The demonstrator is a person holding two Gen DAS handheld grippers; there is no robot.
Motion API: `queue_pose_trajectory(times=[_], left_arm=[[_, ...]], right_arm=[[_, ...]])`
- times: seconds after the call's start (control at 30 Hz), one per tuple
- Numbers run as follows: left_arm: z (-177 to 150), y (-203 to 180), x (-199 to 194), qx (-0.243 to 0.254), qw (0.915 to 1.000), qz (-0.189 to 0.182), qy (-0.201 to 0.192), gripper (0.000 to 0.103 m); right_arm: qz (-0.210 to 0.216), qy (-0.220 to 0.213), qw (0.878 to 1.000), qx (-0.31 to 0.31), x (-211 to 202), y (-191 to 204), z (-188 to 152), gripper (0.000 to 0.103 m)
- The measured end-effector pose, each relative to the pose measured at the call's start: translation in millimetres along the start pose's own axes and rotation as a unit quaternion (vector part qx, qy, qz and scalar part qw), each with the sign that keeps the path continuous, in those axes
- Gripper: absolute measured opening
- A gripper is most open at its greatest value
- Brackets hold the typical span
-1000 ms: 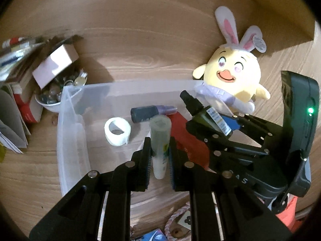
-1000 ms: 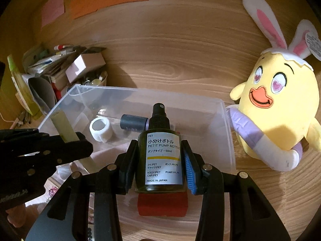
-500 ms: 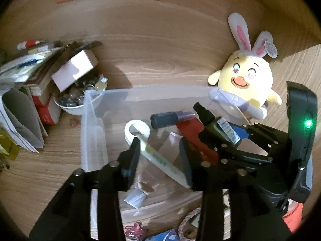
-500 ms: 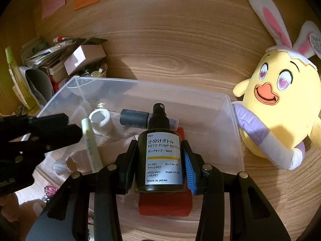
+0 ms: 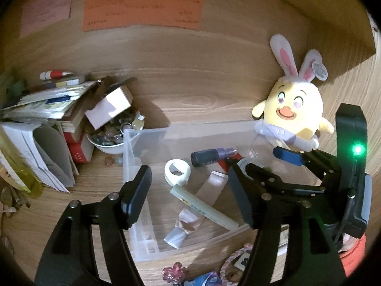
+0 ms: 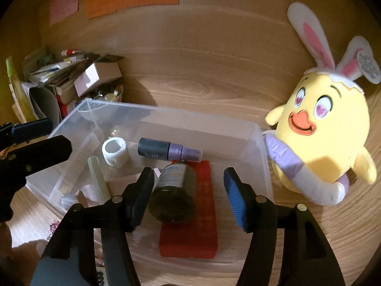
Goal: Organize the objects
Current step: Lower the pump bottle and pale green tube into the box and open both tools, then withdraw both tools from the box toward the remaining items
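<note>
A: What's in the bin (image 5: 133,143)?

B: A clear plastic bin on the bench (image 5: 190,109), lid off. Inside: a white tape roll (image 5: 177,172) toward the back left, a dark-capped purple spray bottle (image 6: 166,152) lying on its side along the back, a pale green tube (image 5: 204,211) lying diagonally on the floor of the bin, and a crumpled clear sachet (image 5: 183,226) partly under that tube. On the right side a red block (image 6: 193,214) lies flat, with a dark green bottle (image 6: 173,193) on its side on top of it, base toward the right wrist camera.

A: And the fingers?

B: Left gripper (image 5: 190,195) has just been opening; its fingers now stand wide above the bin with nothing between them, and the tube lies below, free of the pads. Right gripper (image 6: 188,195) has also just been opening; its fingers stand apart on either side of the green bottle. The right pad is clear of it. The left one is very close; I can't tell if it touches.

A: Any other containers?

B: A white bowl (image 5: 104,146) just left of the bin, heaped with glass pebbles, with a small pink box (image 5: 108,109) tipped on top. Books and papers (image 5: 45,124) are stacked left of that.

A: And right of the bin?

B: A yellow plush (image 6: 326,128) with bunny ears sits against the bin's right end.
</note>
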State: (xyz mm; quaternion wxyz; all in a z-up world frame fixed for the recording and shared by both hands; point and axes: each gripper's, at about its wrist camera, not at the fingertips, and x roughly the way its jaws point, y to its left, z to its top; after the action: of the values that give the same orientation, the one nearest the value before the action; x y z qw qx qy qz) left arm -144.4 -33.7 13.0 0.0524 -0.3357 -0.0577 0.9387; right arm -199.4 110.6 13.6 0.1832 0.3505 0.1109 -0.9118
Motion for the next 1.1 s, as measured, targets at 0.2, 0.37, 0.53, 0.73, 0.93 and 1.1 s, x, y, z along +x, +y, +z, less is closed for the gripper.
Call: queue_pose_trajectory(times=[0.2, 0.37, 0.53, 0.73, 0.93, 1.1], left_arm=[[1.3, 0.6, -22.7, 0.006, 0.9997, 0.006, -0.022, 0.08], [-3.4, -5.2, -38.4, 0.025, 0.9994, 0.006, -0.025, 0.088], [-11.7, -9.2, -53.2, 0.036, 0.999, -0.001, -0.025, 0.094], [-24.3, -10.1, -63.5, 0.042, 0.999, 0.0, -0.018, 0.097], [-41.2, -3.6, -63.2, 0.038, 0.9992, 0.005, 0.005, 0.097], [-59.3, 3.7, -58.2, 0.03, 0.999, 0.007, 0.033, 0.097]], right_arm=[[-0.002, -0.02, 1.0, 0.003, -21.3, -2.3, 3.4, 0.07], [0.003, -0.037, 0.999, -0.008, -44.6, 2.0, -1.8, 0.08], [0.015, -0.042, 0.999, -0.015, -61.0, 5.9, -10.3, 0.081], [0.022, -0.041, 0.999, -0.014, -72.2, 6.1, -23.8, 0.081], [0.023, -0.025, 0.999, -0.01, -76.8, 4.8, -45.2, 0.081], [0.012, -0.003, 1.0, -0.01, -74.4, 3.5, -66.7, 0.081]])
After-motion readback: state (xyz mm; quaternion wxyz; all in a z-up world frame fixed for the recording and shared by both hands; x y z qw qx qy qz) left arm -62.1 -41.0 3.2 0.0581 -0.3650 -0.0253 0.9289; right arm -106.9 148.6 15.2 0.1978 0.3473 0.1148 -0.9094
